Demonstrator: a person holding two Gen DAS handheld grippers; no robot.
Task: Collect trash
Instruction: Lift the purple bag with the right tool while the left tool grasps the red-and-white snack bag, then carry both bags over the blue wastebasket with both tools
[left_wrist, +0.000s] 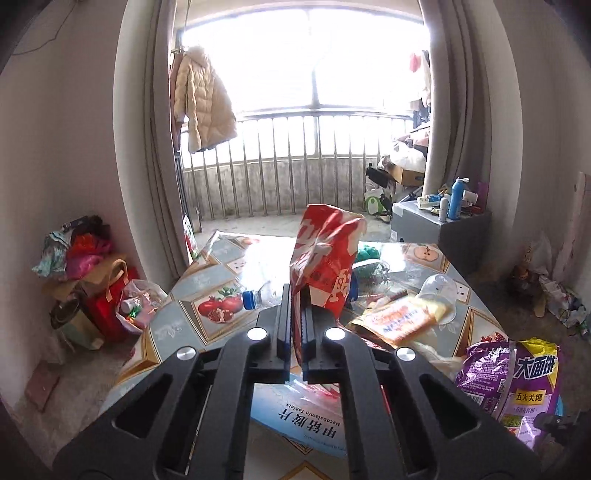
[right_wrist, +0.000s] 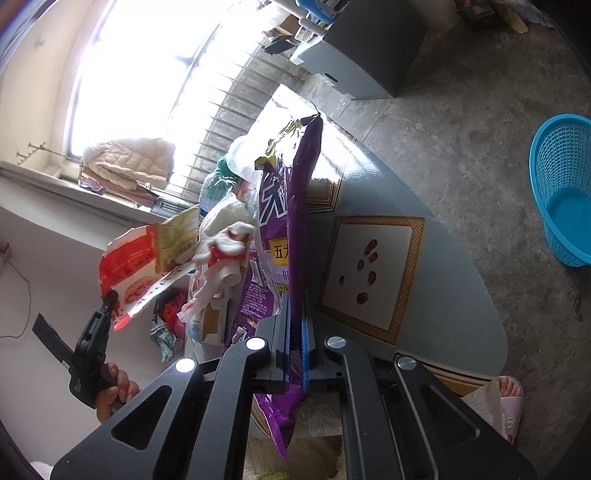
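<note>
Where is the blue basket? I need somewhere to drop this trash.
In the right wrist view, the blue basket stands on the floor at far right, beyond the table edge.

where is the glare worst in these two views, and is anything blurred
Left wrist view: the balcony window is blown out white; the red bag in the left claw stays sharp. Right wrist view: window overexposed too, tilted frame; purple bag readable.

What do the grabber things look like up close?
Each gripper, left and right, is matte black plastic with angular linkage arms, triangular cut-outs and round shiny silver pivot bolts. The two flat fingers carry blue ridged pads. No cables show. A bare hand grips the left one's black handle.
</note>
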